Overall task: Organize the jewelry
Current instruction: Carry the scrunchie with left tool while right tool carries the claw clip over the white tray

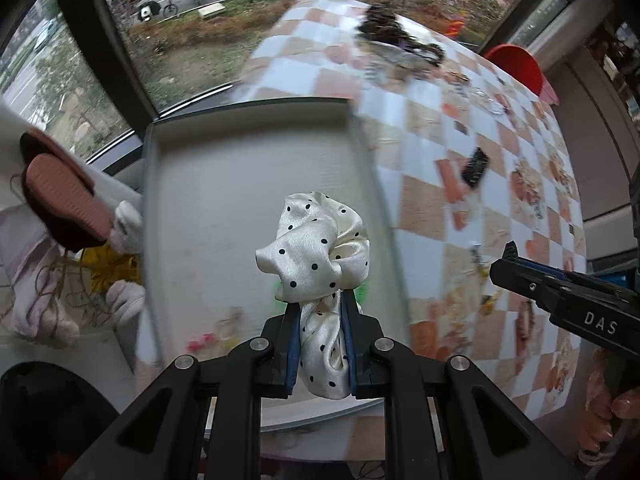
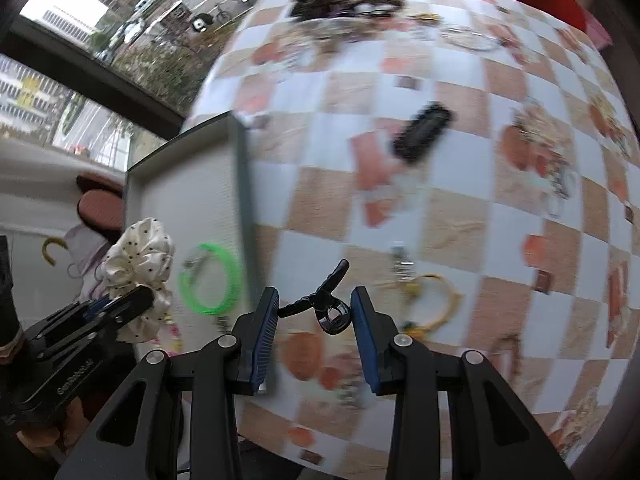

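We are pinching a white scrunchie [image 1: 316, 252] with black dots in our left gripper [image 1: 322, 344], its blue-padded fingers [image 1: 293, 344] closed narrowly on the lower folds of the fabric while the rest bunches out above the tips. The scrunchie is hanging over the grey tray [image 1: 256, 112], above its near half, and we cannot tell whether it is touching the tray floor. In the right wrist view a green bracelet [image 2: 212, 278] is lying in the tray just inside its right wall, beside the scrunchie. Our right gripper [image 2: 314, 334] is standing wide, holding nothing, with a small black hair clip [image 2: 322, 304] lying on the checkered tablecloth [image 2: 440, 208] between its fingertips; we cannot tell whether the pads are touching it. A yellow bracelet [image 2: 434, 300] is lying just right of the clip, a black comb-like clip [image 2: 422, 132] farther out on the cloth, and a dark tangle of jewelry [image 2: 340, 4] near the far edge. The right gripper's body is showing the white letters "DAS" in the left wrist view; the printing on the left gripper's body is too blurred to read.
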Demonstrator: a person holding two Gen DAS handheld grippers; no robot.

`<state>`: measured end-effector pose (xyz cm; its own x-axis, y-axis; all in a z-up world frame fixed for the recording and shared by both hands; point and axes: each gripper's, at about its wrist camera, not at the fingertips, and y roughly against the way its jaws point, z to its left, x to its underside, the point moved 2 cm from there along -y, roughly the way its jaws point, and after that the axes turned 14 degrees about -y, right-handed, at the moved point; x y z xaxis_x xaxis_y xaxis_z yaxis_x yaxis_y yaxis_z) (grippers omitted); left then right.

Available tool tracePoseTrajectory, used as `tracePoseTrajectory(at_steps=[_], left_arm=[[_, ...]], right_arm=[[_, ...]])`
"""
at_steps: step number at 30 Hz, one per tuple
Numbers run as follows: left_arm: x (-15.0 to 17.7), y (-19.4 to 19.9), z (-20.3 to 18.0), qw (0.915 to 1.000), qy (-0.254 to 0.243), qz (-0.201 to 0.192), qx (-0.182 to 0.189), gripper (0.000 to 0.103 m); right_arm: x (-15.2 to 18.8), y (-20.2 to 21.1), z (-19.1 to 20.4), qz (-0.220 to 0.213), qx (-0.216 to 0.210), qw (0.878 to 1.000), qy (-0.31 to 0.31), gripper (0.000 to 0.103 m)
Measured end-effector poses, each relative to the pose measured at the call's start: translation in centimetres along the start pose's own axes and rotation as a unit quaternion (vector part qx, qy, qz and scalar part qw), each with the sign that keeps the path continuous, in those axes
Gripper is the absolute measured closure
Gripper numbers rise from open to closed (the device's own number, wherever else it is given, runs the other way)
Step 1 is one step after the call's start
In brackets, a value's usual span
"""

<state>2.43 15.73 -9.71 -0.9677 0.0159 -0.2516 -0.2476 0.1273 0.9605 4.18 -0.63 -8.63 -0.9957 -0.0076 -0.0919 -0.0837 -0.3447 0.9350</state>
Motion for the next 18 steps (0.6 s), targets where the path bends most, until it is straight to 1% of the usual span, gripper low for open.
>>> tracePoseTrajectory(at_steps=[5, 8, 13, 18], left_arm=[[1.4, -0.3, 3.6, 0.9999, 0.011, 0.003, -0.007, 0.081], [2.1, -1.0, 5.3, 0.9997, 0.019, 0.009, -0.010, 0.081], [2.5, -2.3, 6.5, 0.9997, 0.014, 0.015, -0.012, 0.081], [2.3, -3.4, 6.8, 0.9997, 0.009, 0.019, -0.012, 0.081]], right_arm=[[1.0, -1.7, 4.4, 0.009, 0.003, 1.000, 0.028, 0.063], [1.3, -2.7, 6.0, 0.014, 0.009, 0.999, 0.037, 0.063], [1.9, -4.4, 8.2, 0.025, 0.024, 0.998, 0.051, 0.063], [2.4, -5.9, 9.1, 0.042, 0.030, 0.997, 0.061, 0.063]])
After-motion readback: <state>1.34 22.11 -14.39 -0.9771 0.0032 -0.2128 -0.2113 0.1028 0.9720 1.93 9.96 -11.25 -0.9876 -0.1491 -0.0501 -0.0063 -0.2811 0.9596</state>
